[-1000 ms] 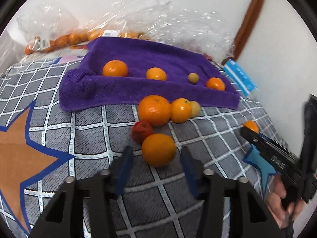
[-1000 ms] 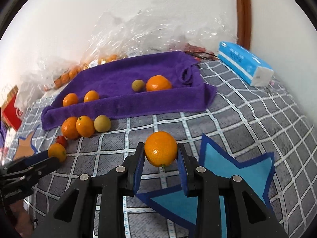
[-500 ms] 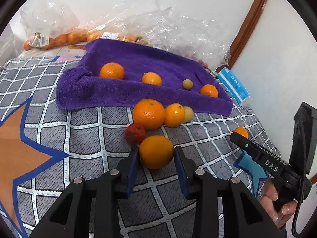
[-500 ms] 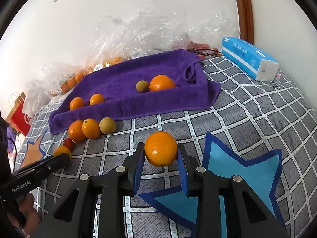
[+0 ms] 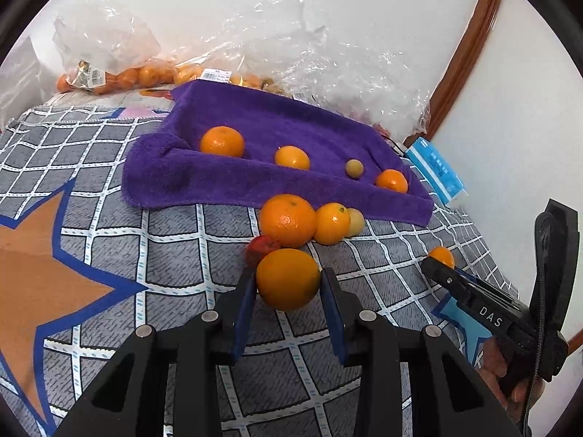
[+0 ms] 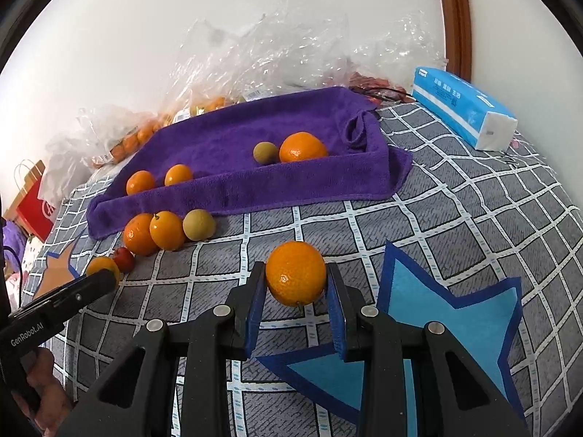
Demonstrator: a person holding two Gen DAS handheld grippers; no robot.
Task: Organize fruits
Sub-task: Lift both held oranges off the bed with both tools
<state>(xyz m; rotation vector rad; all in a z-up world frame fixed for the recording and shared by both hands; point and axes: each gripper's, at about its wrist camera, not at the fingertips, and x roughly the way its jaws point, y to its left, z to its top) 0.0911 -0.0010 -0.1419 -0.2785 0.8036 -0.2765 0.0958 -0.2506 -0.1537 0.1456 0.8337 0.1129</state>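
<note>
1. The left tongs (image 5: 288,284) are gripping an orange (image 5: 288,278) just near of a small red fruit (image 5: 261,248).
2. The right tongs (image 6: 296,284) are clamping another orange (image 6: 296,273) above the checkered bedspread (image 6: 455,211).
3. The purple towel (image 6: 237,145) is lying farther back, holding four fruits.

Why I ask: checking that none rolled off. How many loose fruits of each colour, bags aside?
Orange fruits: 7, one in the left gripper, one in the right gripper
Yellow-green fruits: 2
Red fruit: 1
Total: 10

Fuzzy purple cloth towel (image 5: 255,123), crinkly clear plastic bags (image 5: 328,54), matt woven bedcover (image 5: 109,255), glossy-skinned oranges (image 5: 288,278)
</note>
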